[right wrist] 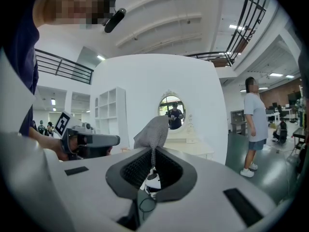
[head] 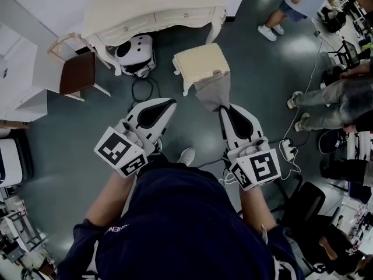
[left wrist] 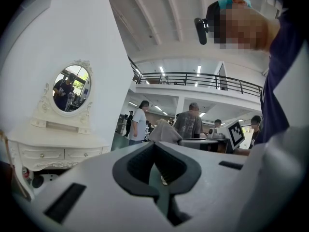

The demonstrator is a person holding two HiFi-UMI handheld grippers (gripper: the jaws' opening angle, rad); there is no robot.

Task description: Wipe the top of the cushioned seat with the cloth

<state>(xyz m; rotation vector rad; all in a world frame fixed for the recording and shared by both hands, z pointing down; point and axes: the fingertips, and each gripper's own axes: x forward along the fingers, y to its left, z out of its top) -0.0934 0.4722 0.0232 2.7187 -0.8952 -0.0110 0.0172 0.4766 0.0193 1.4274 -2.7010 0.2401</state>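
Note:
The cushioned seat is a small cream stool on the dark floor, just ahead of both grippers. A grey cloth hangs from my right gripper, which is shut on it, and it overlaps the near right edge of the seat. In the right gripper view the cloth stands up from the pinched jaw tips of the right gripper. My left gripper is held to the left of the cloth, short of the seat. Its jaws are shut with nothing between them, as the left gripper shows in its own view.
A cream dressing table with an oval mirror stands behind the seat. A white rounded machine sits under it, with a cable on the floor. A brown-seated chair is at the left. People stand at the right.

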